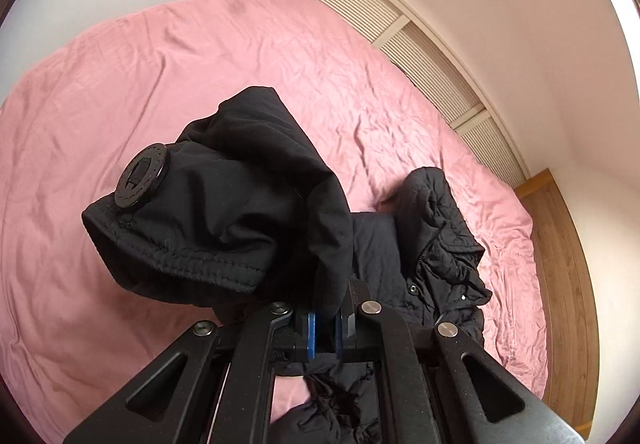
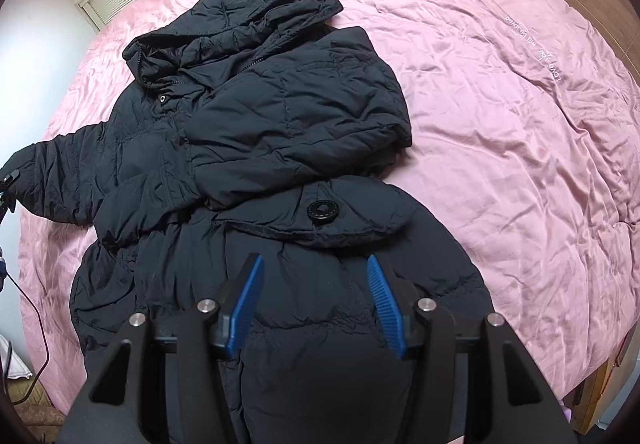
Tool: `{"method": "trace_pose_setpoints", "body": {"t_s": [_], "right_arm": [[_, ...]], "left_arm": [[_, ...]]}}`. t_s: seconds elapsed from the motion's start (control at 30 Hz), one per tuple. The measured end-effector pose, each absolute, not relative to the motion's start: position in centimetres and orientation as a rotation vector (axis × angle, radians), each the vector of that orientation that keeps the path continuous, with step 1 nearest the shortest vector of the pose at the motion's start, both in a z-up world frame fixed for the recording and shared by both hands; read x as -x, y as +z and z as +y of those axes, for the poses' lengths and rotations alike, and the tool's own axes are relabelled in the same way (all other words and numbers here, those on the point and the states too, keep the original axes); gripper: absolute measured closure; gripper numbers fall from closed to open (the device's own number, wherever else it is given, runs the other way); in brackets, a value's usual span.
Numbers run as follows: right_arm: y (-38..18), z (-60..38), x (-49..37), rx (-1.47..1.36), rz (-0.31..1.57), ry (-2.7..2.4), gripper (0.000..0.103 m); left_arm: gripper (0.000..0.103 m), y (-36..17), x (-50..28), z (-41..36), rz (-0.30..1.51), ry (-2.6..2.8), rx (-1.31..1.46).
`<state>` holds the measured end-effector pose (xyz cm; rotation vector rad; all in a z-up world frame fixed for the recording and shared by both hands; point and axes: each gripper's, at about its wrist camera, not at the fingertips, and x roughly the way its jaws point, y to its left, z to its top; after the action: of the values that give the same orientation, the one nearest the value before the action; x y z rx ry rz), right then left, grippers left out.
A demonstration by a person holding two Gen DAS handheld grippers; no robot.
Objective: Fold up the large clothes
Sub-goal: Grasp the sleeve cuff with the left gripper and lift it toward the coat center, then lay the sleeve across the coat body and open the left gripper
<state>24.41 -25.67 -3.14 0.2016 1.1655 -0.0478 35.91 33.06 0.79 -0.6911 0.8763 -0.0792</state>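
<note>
Blue ribbed pads of the left gripper (image 1: 325, 328) are pressed together on a pinch of black fabric: they clamp the cuff end of the sleeve (image 1: 224, 212), which bunches up above the fingers with its round black patch (image 1: 141, 177) facing the camera. The hold looks meant for carrying that sleeve across the body of the coat, so the grip sits near the cuff, where the padded fabric is thin enough to pinch. Below and beyond the jaws the rest of the black puffer coat (image 1: 424, 252) lies on the pink bedspread (image 1: 120, 84).

On the other side, the right gripper (image 2: 316, 304) hangs over the coat's lower body with its jaws apart and nothing between them. Ahead of it the other sleeve (image 2: 296, 132) is already folded across the chest, its cuff patch (image 2: 323, 211) just beyond the fingertips, and the hood (image 2: 240, 28) lies farther up the bed.
</note>
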Motion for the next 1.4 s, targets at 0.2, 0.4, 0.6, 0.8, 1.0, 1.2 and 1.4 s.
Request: {"method": "trace_pose_setpoints", "body": {"t_s": [0.2, 0.4, 0.6, 0.8, 1.0, 1.2, 1.4], "right_arm": [[-3.4, -28.2, -23.9, -0.244, 1.151, -0.052, 0.05], [-3.9, -31.6, -22.6, -0.284, 1.151, -0.084, 0.05], [-5.0, -35.1, -20.9, -0.327, 1.157, -0.134, 0.05], [-6.3, -37.2, -19.2, -0.358, 1.174, -0.172, 0.05], [-7.1, -38.0, -18.3, -0.375, 1.186, -0.183, 0.05], [-7.2, -37.7, -18.3, -0.375, 1.184, -0.175, 0.05], [-6.5, -36.6, -18.9, -0.359, 1.168, -0.15, 0.05]], "left_arm": [[0.098, 2.6, -36.9, 26.2, 0.882, -0.178, 0.638], [0.098, 1.6, -37.7, 18.9, 0.936, -0.279, 0.572], [0.098, -1.8, -38.9, 12.1, 1.028, -0.334, 0.514], [0.097, -5.7, -39.5, 7.0, 1.137, -0.376, 0.462], [0.081, -8.6, -39.1, 2.9, 1.229, -0.427, 0.392], [0.081, -9.1, -37.4, 0.7, 1.272, -0.494, 0.337], [0.071, -7.3, -35.6, 2.2, 1.236, -0.511, 0.314]]}}
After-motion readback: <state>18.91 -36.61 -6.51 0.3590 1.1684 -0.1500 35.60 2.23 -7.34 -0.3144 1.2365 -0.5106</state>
